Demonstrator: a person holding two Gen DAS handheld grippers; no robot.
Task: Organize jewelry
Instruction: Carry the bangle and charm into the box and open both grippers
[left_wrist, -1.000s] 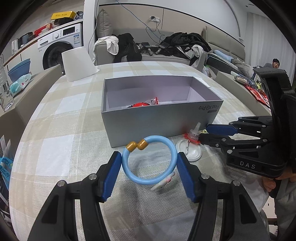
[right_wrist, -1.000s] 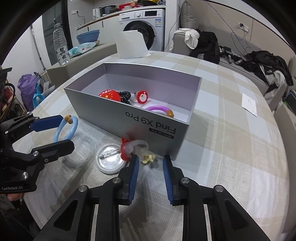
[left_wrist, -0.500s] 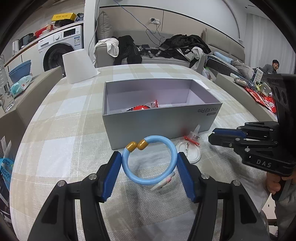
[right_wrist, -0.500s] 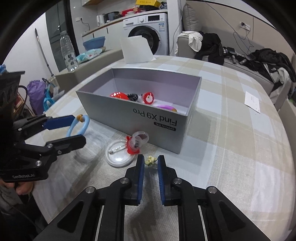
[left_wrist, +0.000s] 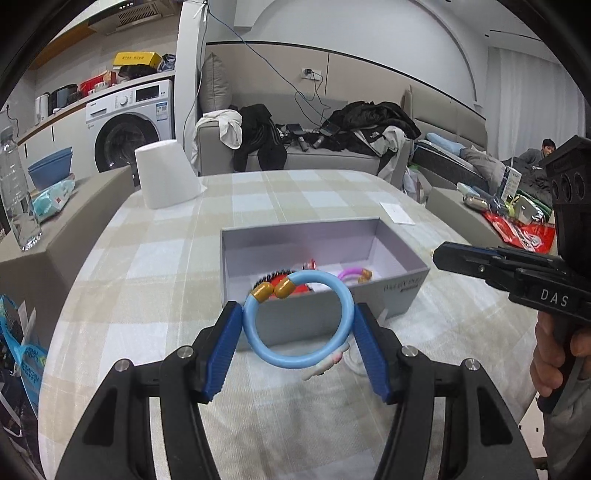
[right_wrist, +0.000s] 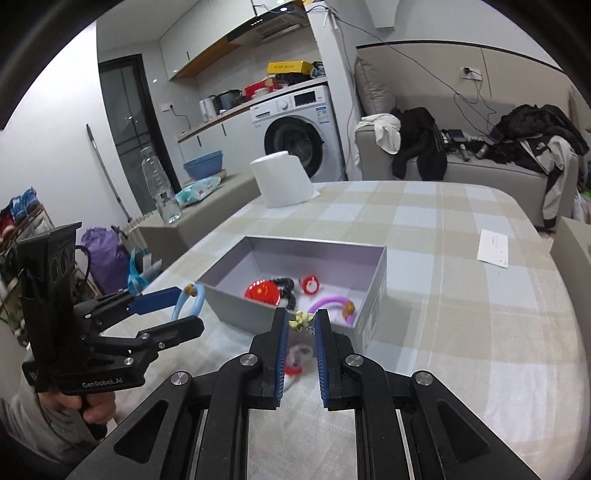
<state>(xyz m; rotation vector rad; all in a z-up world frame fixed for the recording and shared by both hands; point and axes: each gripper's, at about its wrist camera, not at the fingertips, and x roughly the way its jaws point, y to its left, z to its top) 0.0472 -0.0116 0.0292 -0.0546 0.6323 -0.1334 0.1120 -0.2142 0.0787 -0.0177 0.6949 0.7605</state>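
1. The left gripper (left_wrist: 298, 334) has its blue fingers (left_wrist: 224, 349) clamped on either side of a light blue bracelet (left_wrist: 297, 317) with two gold beads at its gap; the ring is held off the tabletop, in front of the near wall of the grey box (left_wrist: 325, 314).
2. The right gripper (right_wrist: 300, 330) has its fingers (right_wrist: 280, 354) drawn close together, pinching a small yellowish flower-shaped piece (right_wrist: 300, 320) at their tips, just at the near edge of the box.
3. The left wrist view shows the bracelet face-on as a full ring with a pale tag hanging at its lower right; the right wrist view shows the same bracelet (right_wrist: 190, 301) only edge-on between the left gripper's fingers (right_wrist: 157, 301).
4. The flower piece appears only in the right wrist view. In the left wrist view the right gripper (left_wrist: 448, 255) is seen from the side, and its finger gap cannot be made out there.
5. The right wrist view looks into the box (right_wrist: 373, 295) and shows a red round badge (right_wrist: 263, 291), a dark beaded piece (right_wrist: 286, 286), a small red-and-white ornament (right_wrist: 309, 284) and a purple bracelet (right_wrist: 330, 301). The left wrist view shows only parts of these over the near wall.
6. The right wrist view shows a blurred white and red object (right_wrist: 297, 360) on the tabletop (right_wrist: 461, 332) between its fingers.
7. Farther back on the checked tabletop stand a white paper roll (left_wrist: 166, 179) and a white card (right_wrist: 493, 247).
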